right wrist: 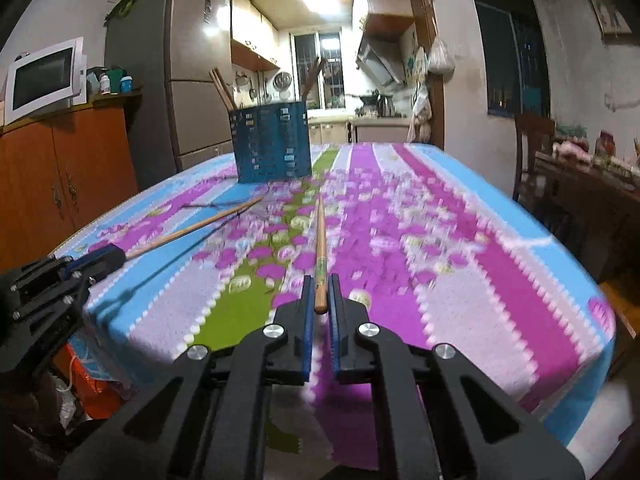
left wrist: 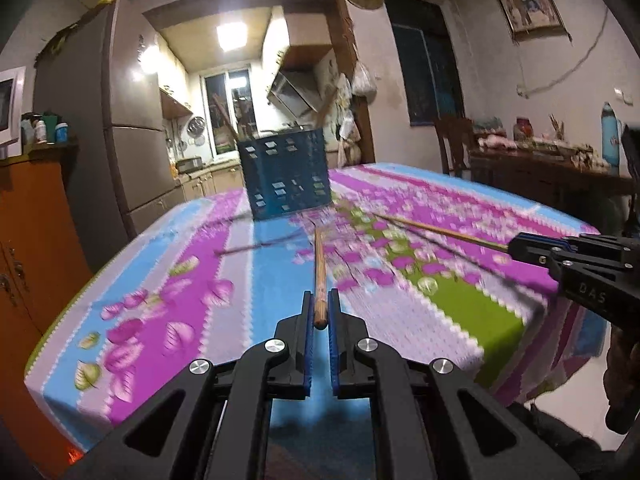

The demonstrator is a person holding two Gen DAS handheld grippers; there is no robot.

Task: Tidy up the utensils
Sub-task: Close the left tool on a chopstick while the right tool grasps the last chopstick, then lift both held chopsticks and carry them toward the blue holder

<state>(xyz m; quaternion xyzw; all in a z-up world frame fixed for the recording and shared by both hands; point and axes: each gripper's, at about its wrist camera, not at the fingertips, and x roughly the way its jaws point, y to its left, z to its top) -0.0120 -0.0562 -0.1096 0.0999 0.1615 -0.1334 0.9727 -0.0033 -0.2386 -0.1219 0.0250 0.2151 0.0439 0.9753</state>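
- A thin brown wooden chopstick [left wrist: 319,276] is clamped at its near end between the blue-padded black jaws of the left gripper [left wrist: 319,312]; its far tip points toward the holder at the far side of the table.
- A second wooden chopstick, with a greenish patterned band near its thick end [right wrist: 320,256], is clamped the same way in the right gripper [right wrist: 319,296], the jaws pressed together on the stick.
- In the left wrist view the right gripper [left wrist: 532,250] is seen at the right edge with its chopstick [left wrist: 440,232] slanting over the cloth; in the right wrist view the left gripper [right wrist: 100,258] appears at the left edge with its stick [right wrist: 192,228].
- Both sticks are held above a table covered by a striped cloth in pink, blue, lilac and green with a leaf print [left wrist: 168,280].
- A dark blue perforated plastic utensil holder [right wrist: 272,144] stands upright on the far part of the table, with a few brown sticks [right wrist: 222,86] leaning out of its top.
- The cloth is blurred in both views.
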